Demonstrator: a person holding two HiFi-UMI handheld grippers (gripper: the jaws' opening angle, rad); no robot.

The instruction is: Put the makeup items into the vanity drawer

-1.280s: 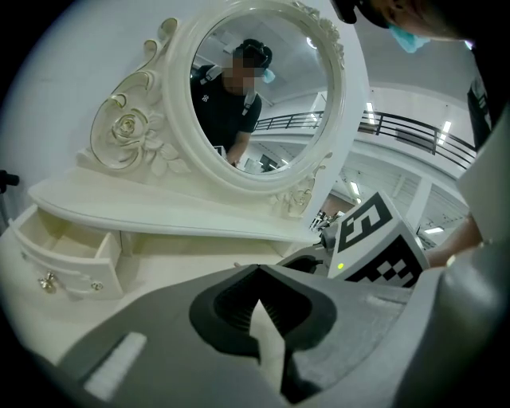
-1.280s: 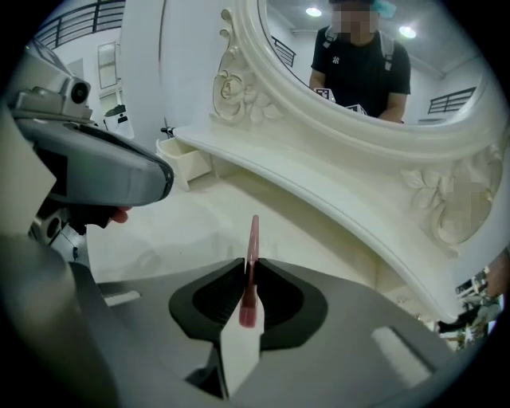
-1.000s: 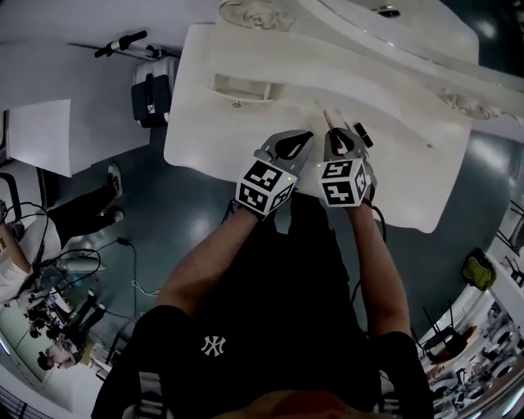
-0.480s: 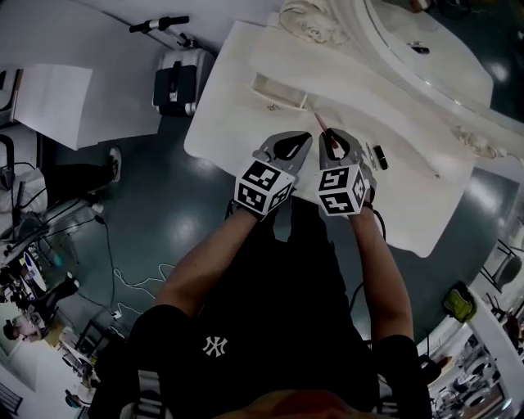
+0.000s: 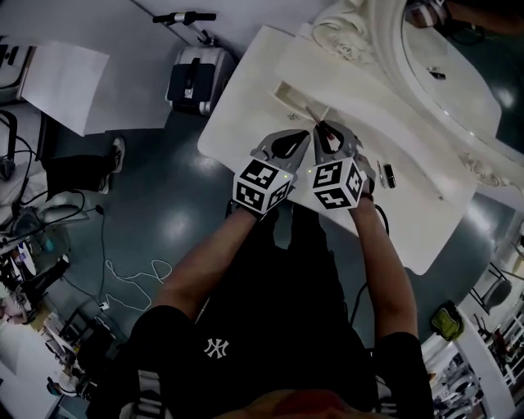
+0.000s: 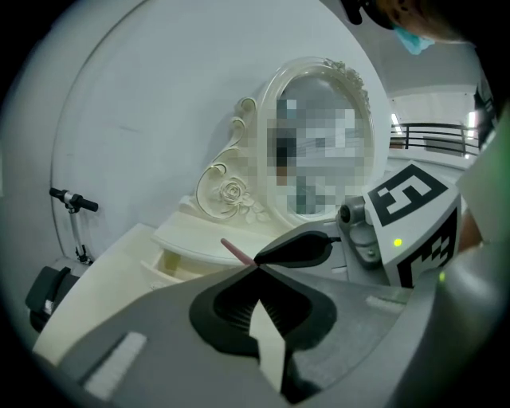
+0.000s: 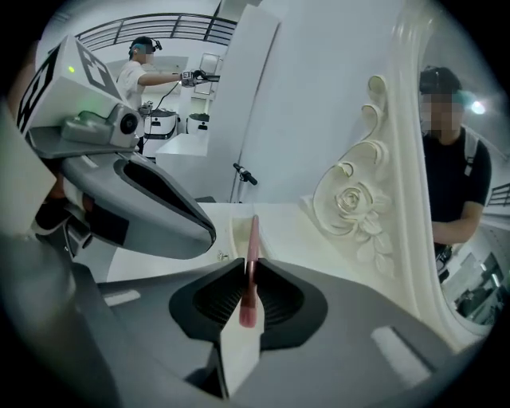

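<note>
Two grippers: one left gripper (image 5: 304,133) and one right gripper (image 5: 319,127). One vanity (image 5: 246,110), with one mirror (image 5: 442,57) and one open drawer (image 5: 288,90). One pink makeup stick (image 7: 252,263). One small dark item (image 5: 388,175) on the worktop, possibly a second makeup piece. At the far left, one scooter (image 5: 192,18) and one dark case (image 5: 190,78)

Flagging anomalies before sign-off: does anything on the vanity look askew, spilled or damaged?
Nothing stands out. The right hand-held gripper is closed on a pink makeup stick aimed toward the open drawer. One small dark item lies flat on the vanity top. Nothing looks spilled or broken.
</note>
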